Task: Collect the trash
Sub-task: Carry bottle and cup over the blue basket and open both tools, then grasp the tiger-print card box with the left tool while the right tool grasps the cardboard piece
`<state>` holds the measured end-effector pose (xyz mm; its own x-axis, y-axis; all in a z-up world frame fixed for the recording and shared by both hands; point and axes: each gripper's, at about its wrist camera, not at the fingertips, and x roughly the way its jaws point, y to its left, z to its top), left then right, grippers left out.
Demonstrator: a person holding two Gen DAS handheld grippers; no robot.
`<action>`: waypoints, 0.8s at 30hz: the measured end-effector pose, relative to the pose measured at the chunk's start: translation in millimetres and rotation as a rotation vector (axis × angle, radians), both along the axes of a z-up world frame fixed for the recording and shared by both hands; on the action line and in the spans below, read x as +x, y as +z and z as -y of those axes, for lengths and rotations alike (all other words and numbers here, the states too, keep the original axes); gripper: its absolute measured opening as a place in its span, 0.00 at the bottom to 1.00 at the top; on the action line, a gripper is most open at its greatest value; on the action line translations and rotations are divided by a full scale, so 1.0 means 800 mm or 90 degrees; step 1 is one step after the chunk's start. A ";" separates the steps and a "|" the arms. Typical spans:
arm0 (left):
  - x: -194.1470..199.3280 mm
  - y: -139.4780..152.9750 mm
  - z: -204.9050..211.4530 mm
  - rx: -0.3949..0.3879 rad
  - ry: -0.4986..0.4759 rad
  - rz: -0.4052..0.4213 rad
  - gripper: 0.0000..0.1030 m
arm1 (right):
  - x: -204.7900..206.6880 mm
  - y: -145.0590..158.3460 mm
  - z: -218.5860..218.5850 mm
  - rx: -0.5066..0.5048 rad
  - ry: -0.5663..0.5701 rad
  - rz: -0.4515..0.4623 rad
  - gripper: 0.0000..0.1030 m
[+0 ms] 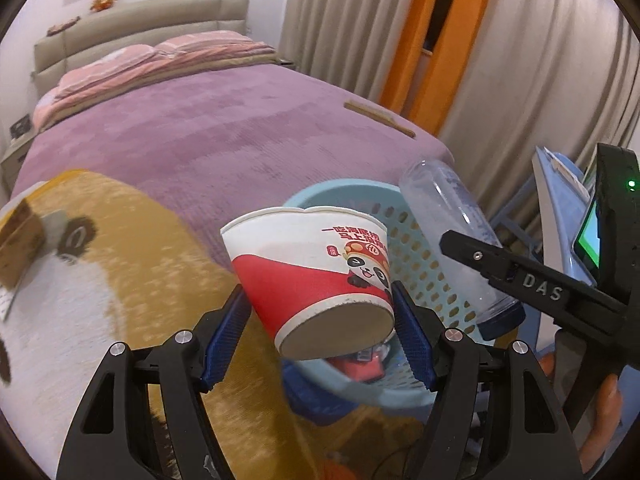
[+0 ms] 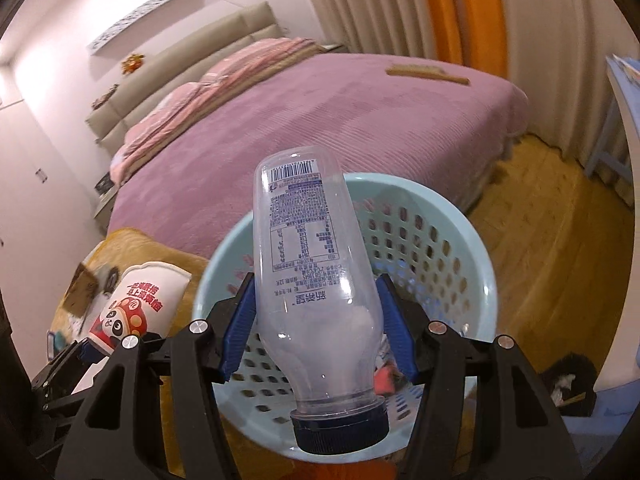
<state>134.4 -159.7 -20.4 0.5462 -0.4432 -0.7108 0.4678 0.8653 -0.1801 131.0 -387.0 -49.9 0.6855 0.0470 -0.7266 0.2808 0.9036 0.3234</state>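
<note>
Nearest in the left wrist view, the left gripper [image 1: 320, 332] has its ribbed blue fingers [image 1: 224, 340] clamped on the lower sides of a paper cup [image 1: 312, 276], a tapered, smooth-walled cup in white and red with a cartoon panda and red print, its flat cardboard base turned toward the camera and its open rim tilted away. In the right wrist view, the right gripper [image 2: 316, 328] has its own blue ribbed fingers [image 2: 240, 328] clamped on a clear plastic bottle [image 2: 312, 272], a rounded cylinder with a printed label and barcode, held with its dark blue screw cap [image 2: 340, 428] nearest the camera and its base pointing away. Both items are held over or just beside a round, pale blue plastic basket [image 2: 480, 264] whose walls are pierced with rows of oval holes; the bottle hangs above its opening and the cup sits at its rim on the left, while some red scraps lie at the bottom. Beneath and to the left spreads a fuzzy yellow and white rug [image 1: 120, 280] with a brown animal face. Beyond lies a bed [image 2: 320, 120] under a plush mauve cover, with striped pink bedding [image 1: 160, 56] near a padded beige headboard [image 1: 140, 20], and pleated cream curtains [image 1: 540, 60] beside an orange frame.
</note>
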 end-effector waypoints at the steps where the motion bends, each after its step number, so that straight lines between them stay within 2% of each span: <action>1: -0.002 -0.001 0.005 0.004 -0.002 0.001 0.67 | 0.004 -0.002 0.001 0.001 -0.002 -0.004 0.55; 4: -0.003 -0.003 0.011 0.009 -0.003 0.005 0.68 | 0.008 -0.007 0.004 0.002 -0.006 -0.012 0.55; 5: -0.003 -0.003 0.012 0.007 -0.004 0.003 0.72 | 0.011 -0.008 0.005 0.003 -0.007 -0.014 0.55; 8: -0.006 -0.003 0.003 0.000 0.004 0.002 0.77 | 0.011 -0.007 0.005 0.007 -0.004 -0.010 0.62; 12: -0.011 0.003 -0.016 -0.016 0.016 0.000 0.77 | 0.007 0.004 -0.007 -0.010 0.009 0.000 0.63; 24: -0.047 0.036 -0.105 -0.078 0.071 0.029 0.78 | -0.010 0.066 -0.119 -0.066 0.127 0.070 0.63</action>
